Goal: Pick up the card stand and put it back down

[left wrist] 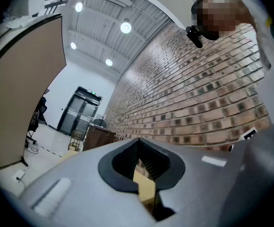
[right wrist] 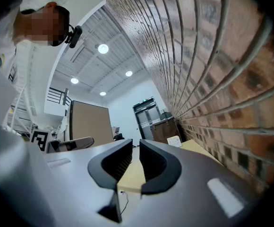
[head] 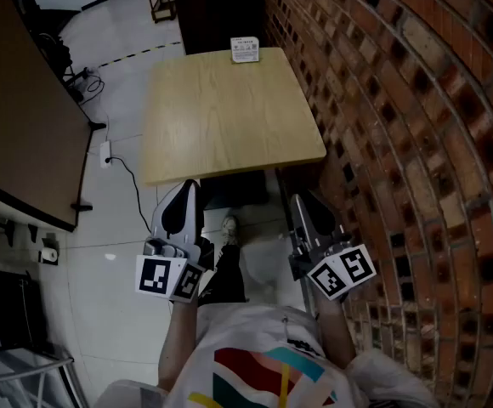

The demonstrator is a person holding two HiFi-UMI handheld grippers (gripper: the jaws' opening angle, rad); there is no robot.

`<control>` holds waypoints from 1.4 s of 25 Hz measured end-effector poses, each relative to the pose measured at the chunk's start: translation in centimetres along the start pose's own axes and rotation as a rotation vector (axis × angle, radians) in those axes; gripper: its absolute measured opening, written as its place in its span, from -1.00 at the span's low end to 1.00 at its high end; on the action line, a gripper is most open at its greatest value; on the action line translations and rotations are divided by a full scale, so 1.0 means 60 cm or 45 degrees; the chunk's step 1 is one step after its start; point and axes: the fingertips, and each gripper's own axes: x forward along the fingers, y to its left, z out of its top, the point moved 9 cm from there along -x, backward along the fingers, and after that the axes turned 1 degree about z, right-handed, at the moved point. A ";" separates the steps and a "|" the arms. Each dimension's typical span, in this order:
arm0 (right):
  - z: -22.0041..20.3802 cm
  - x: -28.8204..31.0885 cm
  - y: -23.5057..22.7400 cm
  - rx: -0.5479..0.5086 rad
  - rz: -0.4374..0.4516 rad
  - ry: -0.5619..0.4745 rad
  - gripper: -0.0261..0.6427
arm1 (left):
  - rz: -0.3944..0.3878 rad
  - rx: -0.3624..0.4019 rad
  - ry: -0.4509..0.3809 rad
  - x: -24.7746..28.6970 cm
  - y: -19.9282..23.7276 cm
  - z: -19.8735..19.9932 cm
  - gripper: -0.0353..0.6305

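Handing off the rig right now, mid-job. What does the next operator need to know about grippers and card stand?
Left gripper: shut, empty, held short of the table's near edge.
Right gripper: shut, empty, level with the left one.
Card stand: at the table's far edge, nothing touching it.
Done: nothing visible.
Left: apparently everything, so reach across, pick it up, set it back down.

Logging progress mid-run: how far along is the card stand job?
Nothing looks done: the small white card stand sits at the light wooden table's far edge. Nothing in hand: left tool and right tool hang shut and empty short of the near edge. Reaching, lifting, replacing remain.
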 end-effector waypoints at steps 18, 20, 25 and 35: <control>0.048 0.527 -0.297 -0.013 -0.115 0.229 -0.46 | 0.163 0.001 0.051 0.527 0.316 0.021 -0.88; 0.047 0.537 -0.318 -0.064 -0.132 0.249 -0.45 | 0.197 0.000 0.046 0.536 0.322 0.015 -0.88; 0.016 0.610 -0.389 -0.077 -0.171 0.295 0.00 | 0.197 0.005 0.065 0.561 0.318 -0.020 -0.88; -0.153 0.963 -0.566 -0.312 -0.423 0.679 0.80 | 0.288 -0.049 0.223 0.540 0.359 -0.082 -0.88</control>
